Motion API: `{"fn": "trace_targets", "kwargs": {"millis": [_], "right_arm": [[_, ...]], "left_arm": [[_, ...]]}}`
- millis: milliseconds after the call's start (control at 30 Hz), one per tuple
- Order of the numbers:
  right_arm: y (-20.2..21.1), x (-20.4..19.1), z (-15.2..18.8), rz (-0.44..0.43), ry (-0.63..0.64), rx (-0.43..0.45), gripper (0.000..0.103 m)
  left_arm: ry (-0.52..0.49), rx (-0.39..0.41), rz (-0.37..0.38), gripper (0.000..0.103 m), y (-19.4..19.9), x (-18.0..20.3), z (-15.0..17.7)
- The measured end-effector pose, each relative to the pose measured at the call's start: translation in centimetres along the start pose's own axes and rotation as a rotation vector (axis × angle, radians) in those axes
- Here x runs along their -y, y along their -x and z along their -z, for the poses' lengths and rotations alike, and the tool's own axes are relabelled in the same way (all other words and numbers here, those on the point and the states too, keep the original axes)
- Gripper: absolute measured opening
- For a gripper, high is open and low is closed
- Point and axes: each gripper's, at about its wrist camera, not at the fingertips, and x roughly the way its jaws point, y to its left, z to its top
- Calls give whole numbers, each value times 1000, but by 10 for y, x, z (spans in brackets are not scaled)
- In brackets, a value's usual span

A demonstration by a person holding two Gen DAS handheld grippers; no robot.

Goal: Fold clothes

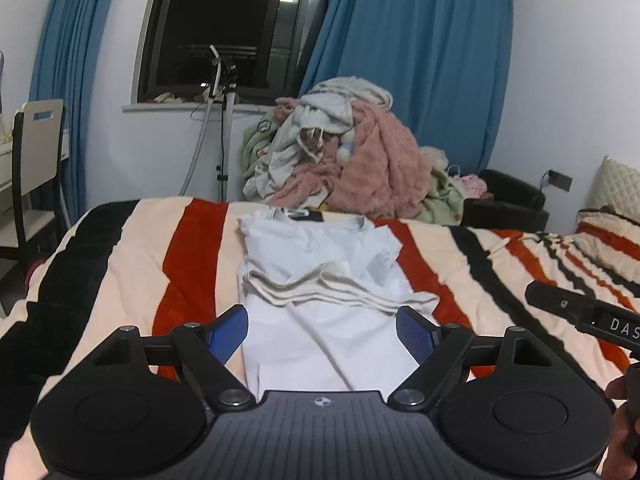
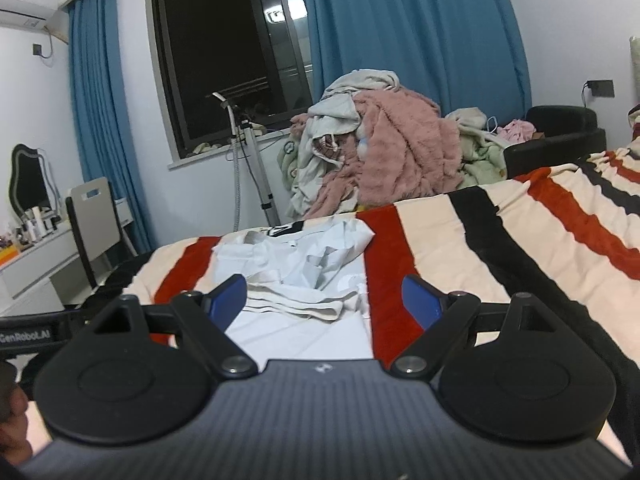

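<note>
Left wrist view gives me the clearest read: the white shirt (image 1: pixel 320 280) lies flat on the striped blanket (image 1: pixel 120 248) of the bed, its collar at the far end and its hem turned up into a cream-edged band across the middle. Both sleeves look tucked inward, so the body is a narrow strip, which I take as a fold partly done.

My left gripper (image 1: pixel 322 334) hovers over the near end of the shirt with its jaws spread wide and nothing between them; the blue pads sit either side of the cloth without touching it. At the right edge of this view I can see part of the other tool and a bit of the person's hand (image 1: pixel 618 400) holding it.

From the right wrist camera, the right gripper (image 2: pixel 324 300) is likewise spread and empty, above the shirt's (image 2: pixel 304 268) right side. The two tools sit side by side near the doubled edge, I judge, so each can take a corner and carry the lower half evenly.

Behind the bed a heap of laundry (image 1: pixel 340 152) waits against the blue curtain (image 1: pixel 420 60), presumably the next items. My guess is the next move needs both jaws to pinch the near edge together, or the fabric will skew.
</note>
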Motion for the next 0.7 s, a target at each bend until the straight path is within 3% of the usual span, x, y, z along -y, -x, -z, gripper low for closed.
{"fn": "trace_targets", "kwargs": {"millis": [367,700], "right_arm": [[-6,2,5,15,-8,-31,86],[-27,13,19,97,-84,-177,86]], "left_arm": [[59,-92,37,83,-17,-5,7],[484,-401,173,83,-69,-58,36]]}}
